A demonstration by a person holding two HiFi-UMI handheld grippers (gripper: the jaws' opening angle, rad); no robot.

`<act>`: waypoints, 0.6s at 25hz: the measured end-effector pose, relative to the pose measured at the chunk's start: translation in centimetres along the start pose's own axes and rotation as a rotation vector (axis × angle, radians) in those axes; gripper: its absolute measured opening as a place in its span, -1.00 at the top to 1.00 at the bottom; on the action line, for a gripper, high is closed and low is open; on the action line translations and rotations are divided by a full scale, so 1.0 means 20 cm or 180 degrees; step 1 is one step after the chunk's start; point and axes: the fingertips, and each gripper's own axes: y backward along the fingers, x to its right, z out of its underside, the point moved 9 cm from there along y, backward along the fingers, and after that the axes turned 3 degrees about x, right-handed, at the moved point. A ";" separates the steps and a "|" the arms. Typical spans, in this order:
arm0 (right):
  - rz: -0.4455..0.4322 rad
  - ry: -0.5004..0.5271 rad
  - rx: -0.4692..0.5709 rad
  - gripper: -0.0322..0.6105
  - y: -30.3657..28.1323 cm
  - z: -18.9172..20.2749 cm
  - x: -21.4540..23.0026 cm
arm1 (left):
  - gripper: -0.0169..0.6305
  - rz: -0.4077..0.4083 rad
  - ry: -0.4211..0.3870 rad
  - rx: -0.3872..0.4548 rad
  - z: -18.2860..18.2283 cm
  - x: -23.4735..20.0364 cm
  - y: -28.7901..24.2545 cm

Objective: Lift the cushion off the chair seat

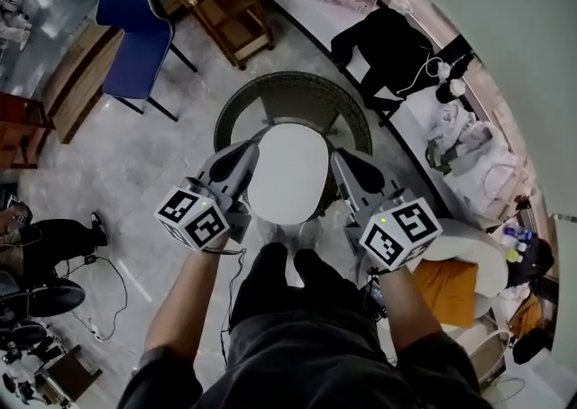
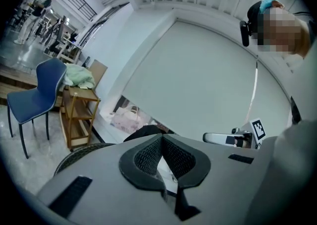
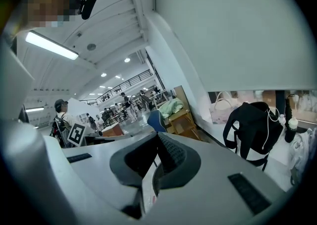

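Beside cushion [image 1: 287,173] edges, left tool [image 1: 256,143], right tool [image 1: 336,156], jaws together

The cushion [image 1: 288,173] looks smooth and matt white, cloth or perhaps faux leather; from above I cannot tell which. The round chair [image 1: 297,92] under it has a dark woven wicker rim, rough in texture. The left gripper [image 2: 162,137] and right gripper [image 3: 158,135] have matt grey plastic shells, and their dark pads [image 2: 146,157] are finely dimpled and rubbery-looking. The floor [image 1: 135,155] is pale marbled tile with a slight sheen. The blue chair [image 1: 135,33] has a smooth plastic seat on thin dark metal legs. Beside it stands a bare-wood shelf cart [image 1: 225,2].
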 end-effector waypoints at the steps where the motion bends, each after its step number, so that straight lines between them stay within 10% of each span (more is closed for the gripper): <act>1: 0.0017 -0.0018 -0.0012 0.88 -0.03 0.03 0.02 | 0.91 0.0005 0.0003 -0.0038 0.03 -0.04 -0.02; 15: 0.0508 -0.0400 -0.0329 0.88 -0.32 0.69 0.34 | 0.91 0.0035 0.0150 -0.0677 0.54 -0.60 -0.18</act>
